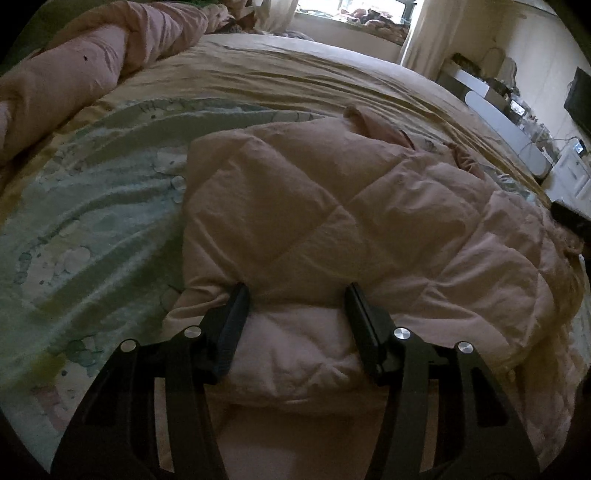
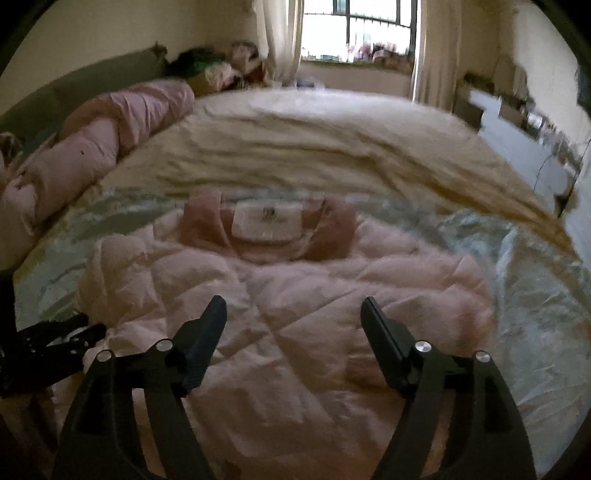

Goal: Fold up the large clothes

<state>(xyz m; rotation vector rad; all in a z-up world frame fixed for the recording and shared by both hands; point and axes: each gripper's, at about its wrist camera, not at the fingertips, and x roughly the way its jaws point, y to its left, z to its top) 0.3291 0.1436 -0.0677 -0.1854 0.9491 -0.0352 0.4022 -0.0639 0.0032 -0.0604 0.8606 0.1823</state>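
Note:
A pale pink quilted jacket (image 2: pixel 295 280) lies on the bed, its darker pink collar and white label (image 2: pixel 264 218) at the far end. In the left wrist view the jacket (image 1: pixel 332 192) is folded into a thick bundle. My left gripper (image 1: pixel 297 295) is closed on a puffy fold at the bundle's near edge; the padding fills the gap and both pads press into it. My right gripper (image 2: pixel 293 302) hovers over the middle of the jacket, its jaws wide apart and nothing between them. The left gripper (image 2: pixel 55 347) also shows at the jacket's left edge in the right wrist view.
A pale green patterned sheet (image 1: pixel 92 221) lies under the jacket, with a beige cover (image 2: pixel 295 147) beyond it. A rolled pink duvet (image 1: pixel 74 74) runs along the bed's left side. Shelves and white furniture (image 1: pixel 517 122) stand past the bed's right edge, and a window (image 2: pixel 354 33) is at the far end.

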